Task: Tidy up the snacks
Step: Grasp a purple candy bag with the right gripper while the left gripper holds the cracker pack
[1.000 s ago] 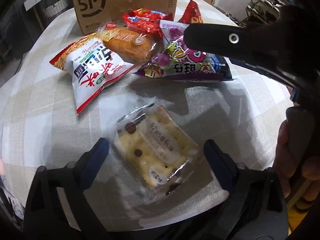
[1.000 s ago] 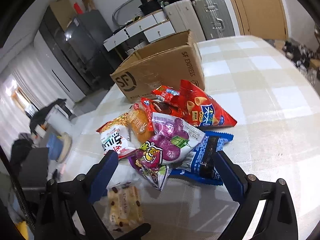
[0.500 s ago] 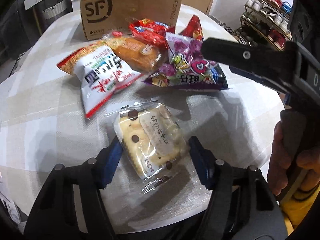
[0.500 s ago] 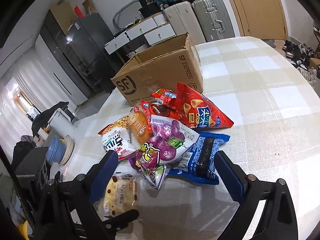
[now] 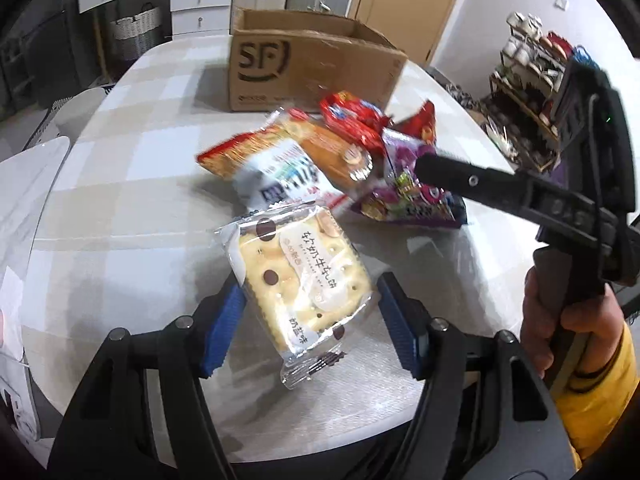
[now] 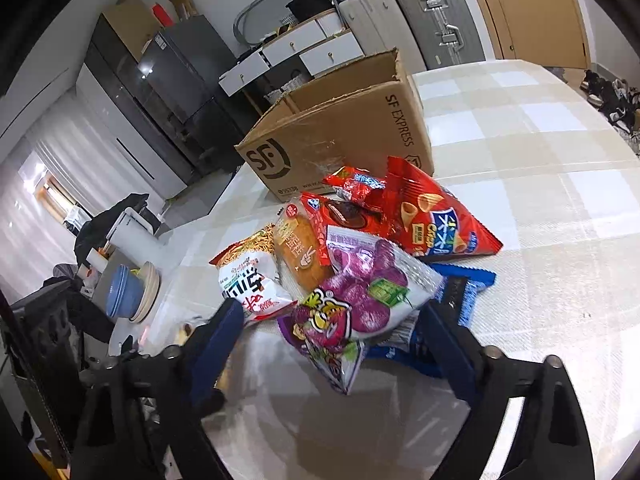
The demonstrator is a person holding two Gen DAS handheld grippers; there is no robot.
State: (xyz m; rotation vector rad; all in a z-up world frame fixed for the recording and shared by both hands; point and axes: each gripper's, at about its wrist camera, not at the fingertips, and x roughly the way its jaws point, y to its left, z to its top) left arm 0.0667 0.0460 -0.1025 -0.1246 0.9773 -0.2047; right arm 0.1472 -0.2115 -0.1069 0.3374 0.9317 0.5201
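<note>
A clear packet of pale crackers (image 5: pixel 304 276) hangs tilted above the checked table (image 5: pixel 132 216), and my left gripper (image 5: pixel 310 286) is shut on its sides with the blue pads. The rest of the snacks lie heaped in front of an open cardboard box (image 6: pixel 340 132). Frontmost in the heap is a purple-and-white candy bag (image 6: pixel 360 300). My right gripper (image 6: pixel 330 312) straddles its near end with the jaws closing; its left pad still stands clear of the bag. One finger of the right gripper (image 5: pixel 472 179) reaches over the heap in the left wrist view.
The heap also holds a white noodle packet (image 6: pixel 248 280), an orange bread packet (image 6: pixel 300 248), a red cone-chips bag (image 6: pixel 432 216) and a blue packet (image 6: pixel 464 288). A hand in a yellow sleeve (image 5: pixel 560 320) holds the right gripper. Stacked bowls (image 6: pixel 128 296) sit left of the table.
My left gripper closed on the cracker packet and lifted it off the table toward the heap. The right gripper's jaws narrowed around the purple bag; its hand stayed in place.
</note>
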